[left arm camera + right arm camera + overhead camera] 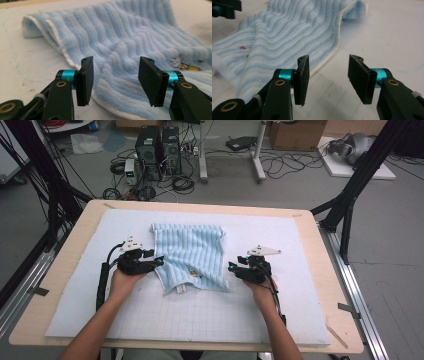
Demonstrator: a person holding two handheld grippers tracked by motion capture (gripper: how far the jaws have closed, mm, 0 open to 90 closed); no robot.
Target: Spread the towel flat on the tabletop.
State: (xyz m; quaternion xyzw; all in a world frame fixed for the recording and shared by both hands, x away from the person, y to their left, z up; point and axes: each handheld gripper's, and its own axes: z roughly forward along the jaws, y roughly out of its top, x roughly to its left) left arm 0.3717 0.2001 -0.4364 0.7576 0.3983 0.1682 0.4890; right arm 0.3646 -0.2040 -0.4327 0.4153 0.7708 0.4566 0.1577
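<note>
A light blue striped towel [192, 252] lies rumpled on the white mat, its far edge folded over and a small printed picture [183, 64] near its front edge. My left gripper [160, 261] rests at the towel's left edge, pointing right. In the left gripper view the gripper [115, 80] stands open, with the white-hemmed edge of the towel [120, 37] in front of the pads and nothing pinched. My right gripper [231, 266] sits at the towel's right front corner, pointing left. In the right gripper view it [328, 80] is open over bare mat, just beside the towel [287, 32].
A white gridded mat [300, 270] covers most of the wooden table [327, 285]. Black frame posts [350, 195] stand at both back corners. On the floor behind are computer towers [159, 145], cables and a cardboard box [295, 134]. The other gripper [224, 8] shows top left in the right gripper view.
</note>
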